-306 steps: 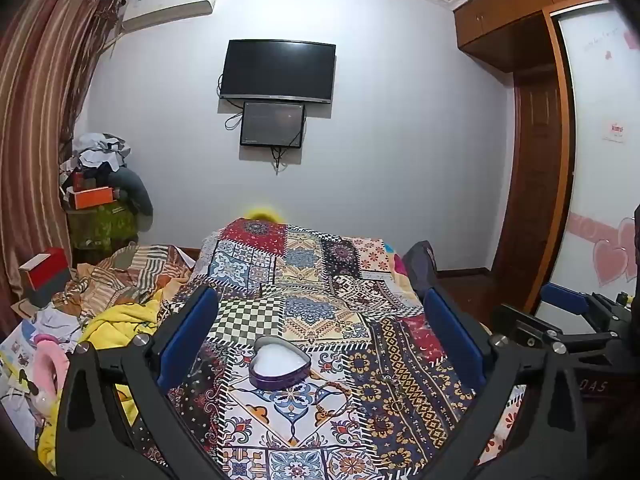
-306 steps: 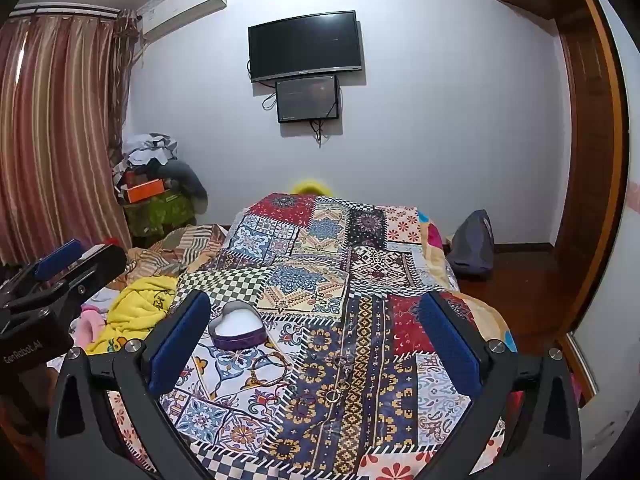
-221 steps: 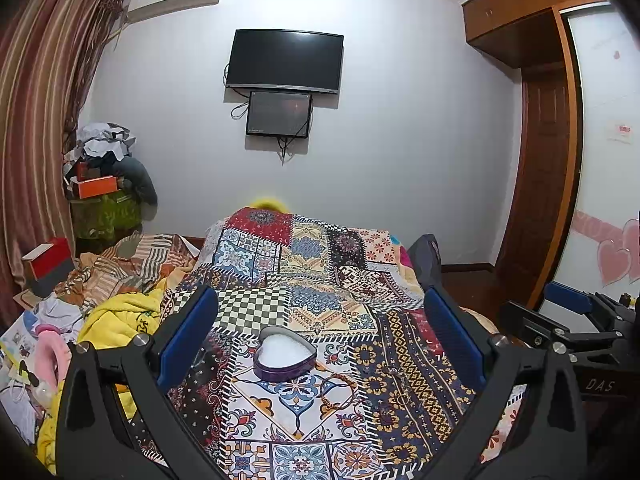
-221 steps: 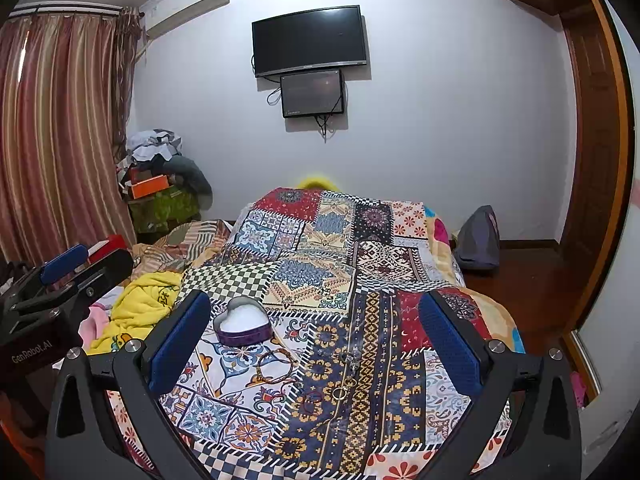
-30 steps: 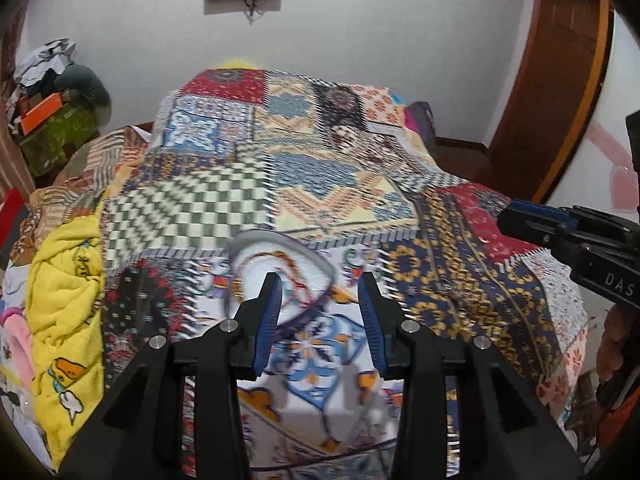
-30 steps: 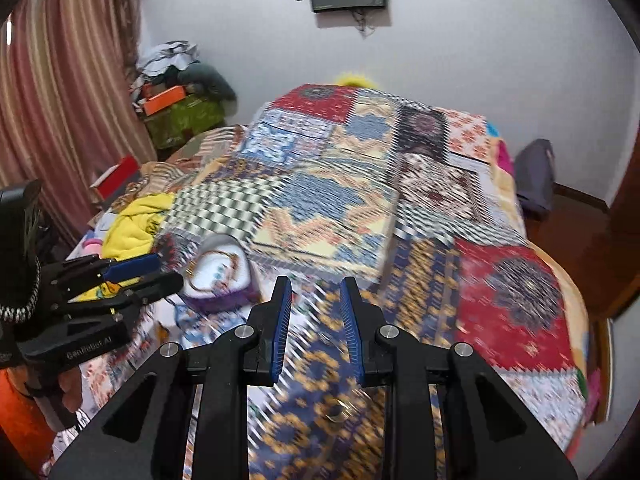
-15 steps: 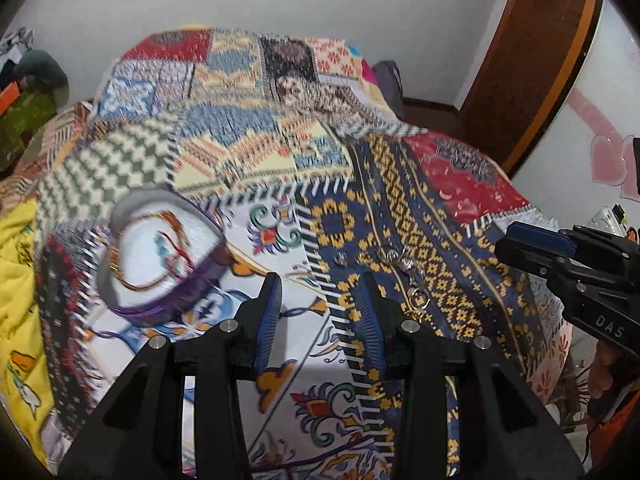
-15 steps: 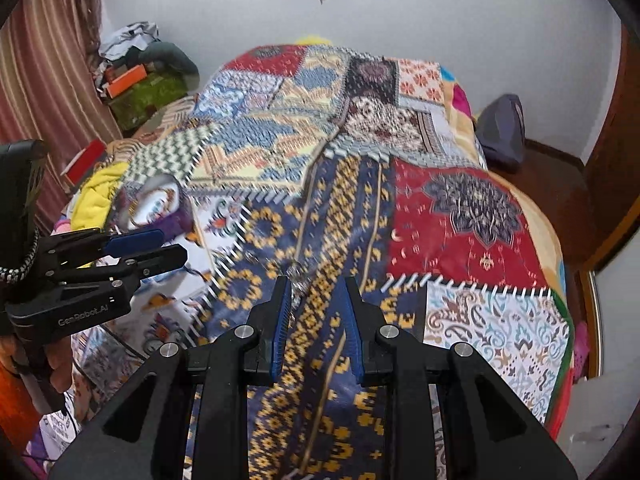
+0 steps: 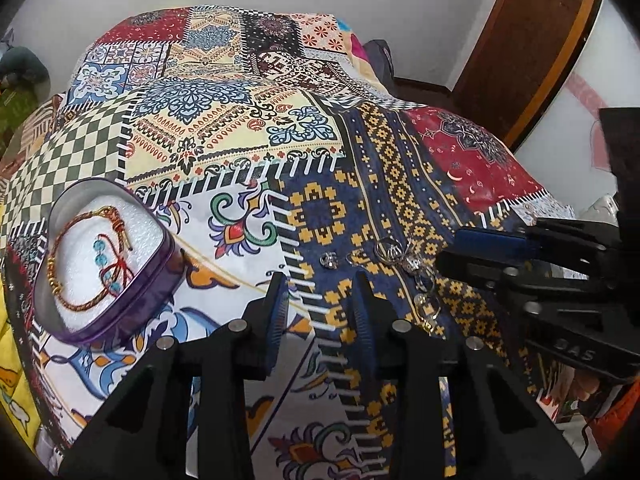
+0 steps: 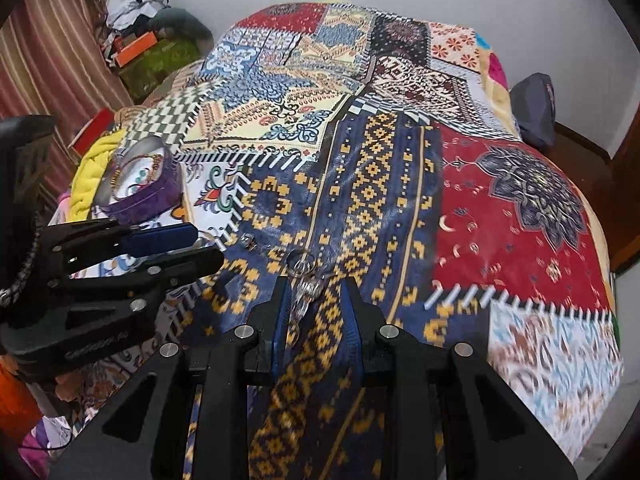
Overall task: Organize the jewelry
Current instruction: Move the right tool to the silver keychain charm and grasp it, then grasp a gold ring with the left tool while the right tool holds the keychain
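A purple heart-shaped box with white padding sits on the patchwork bedspread and holds a gold and red corded bracelet; it also shows in the right wrist view. A small silver ring and a cluster of silver jewelry lie on the blue and yellow patch. My left gripper is partly open and empty, just short of the ring. My right gripper is partly open, with the silver jewelry cluster lying between its fingertips on the cloth.
The patchwork bedspread covers the whole bed. A yellow cloth lies at the left edge beyond the box. A dark bag sits on the floor at the far right. Piled boxes and clothes stand by the curtain.
Both grippers have come down and forward toward the bedspread. The right gripper now frames the silver jewelry; the left sits closer to the small ring. The jaw gaps look unchanged.
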Motion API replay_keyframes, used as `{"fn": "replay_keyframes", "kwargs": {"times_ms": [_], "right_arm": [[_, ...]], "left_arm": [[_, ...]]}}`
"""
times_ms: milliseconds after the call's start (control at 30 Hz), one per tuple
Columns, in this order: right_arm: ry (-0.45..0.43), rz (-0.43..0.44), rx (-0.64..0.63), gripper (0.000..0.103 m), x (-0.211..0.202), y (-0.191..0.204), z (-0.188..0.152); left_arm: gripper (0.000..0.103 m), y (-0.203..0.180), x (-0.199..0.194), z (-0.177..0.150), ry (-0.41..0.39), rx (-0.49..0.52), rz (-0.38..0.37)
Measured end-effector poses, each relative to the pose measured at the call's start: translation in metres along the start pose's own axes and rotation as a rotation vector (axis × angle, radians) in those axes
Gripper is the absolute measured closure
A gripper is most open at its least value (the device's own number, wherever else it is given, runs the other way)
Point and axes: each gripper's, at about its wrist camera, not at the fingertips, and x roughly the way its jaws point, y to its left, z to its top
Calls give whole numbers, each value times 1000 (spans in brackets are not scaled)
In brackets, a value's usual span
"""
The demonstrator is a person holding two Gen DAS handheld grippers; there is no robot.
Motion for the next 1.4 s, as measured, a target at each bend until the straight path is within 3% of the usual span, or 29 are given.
{"fn": "replay_keyframes", "kwargs": {"times_ms": [300,500,600,1067,1267,1400], "right_arm": [[88,6,-93,80,23,5,-2],[82,7,-93,81,25,6,-6],[79,9,-84,88,24,6,-7],[-27,2,7,88,-16,-14,-4],[-54,-11,55,88,-27,-30,-5],[-56,-6,76,88,-28,-36,-10]], "left_arm": [[71,5,0,1,-21,1,-2],[71,6,2,-4,-11,-12,-4],[71,5,0,-5,-14,-12,-7],[71,-16,1,-8,28,42,-42],[71,-32,12,-1,52,77,-101],[79,-42,27,5,81,96,-87]]}}
